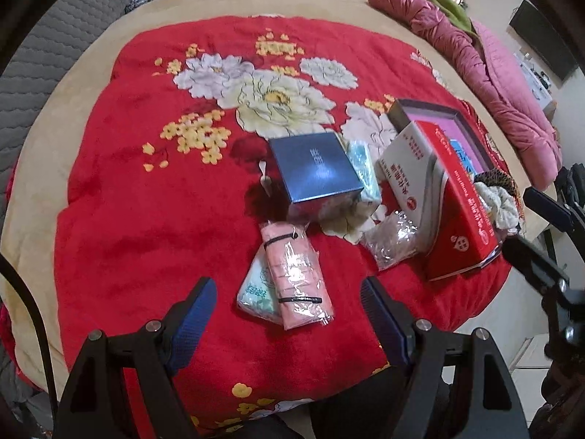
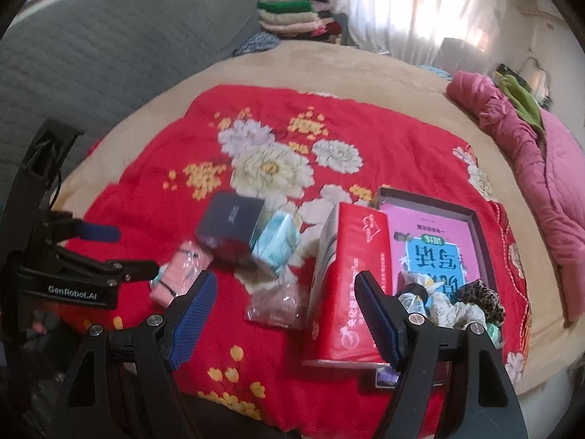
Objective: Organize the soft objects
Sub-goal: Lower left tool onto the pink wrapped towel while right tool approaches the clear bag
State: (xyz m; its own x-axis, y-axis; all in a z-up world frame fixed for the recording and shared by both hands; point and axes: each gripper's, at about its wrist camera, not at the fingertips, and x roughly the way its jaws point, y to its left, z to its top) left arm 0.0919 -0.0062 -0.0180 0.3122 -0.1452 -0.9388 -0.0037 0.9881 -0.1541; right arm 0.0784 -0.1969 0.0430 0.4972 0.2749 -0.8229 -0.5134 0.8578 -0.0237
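Observation:
On the red flowered blanket [image 1: 146,201] a pink packet in clear wrap [image 1: 296,278] lies across a teal tissue pack [image 1: 252,292]. My left gripper [image 1: 289,285] hangs open just above them, touching neither. Behind stand a blue box [image 1: 314,168] and a second teal pack [image 1: 362,172]. In the right wrist view my right gripper [image 2: 285,281] is open and empty over a crumpled clear bag [image 2: 278,303], beside the red box [image 2: 351,278]. Scrunchies [image 2: 468,300] lie in the open box [image 2: 479,234] on a pink book [image 2: 431,241].
A pink quilt [image 1: 512,91] is heaped along the bed's right side, with a grey quilted panel [image 2: 91,55] on the left. Folded clothes [image 2: 289,18] are stacked at the back. The beige sheet [image 1: 91,84] rings the blanket out to the bed's edge.

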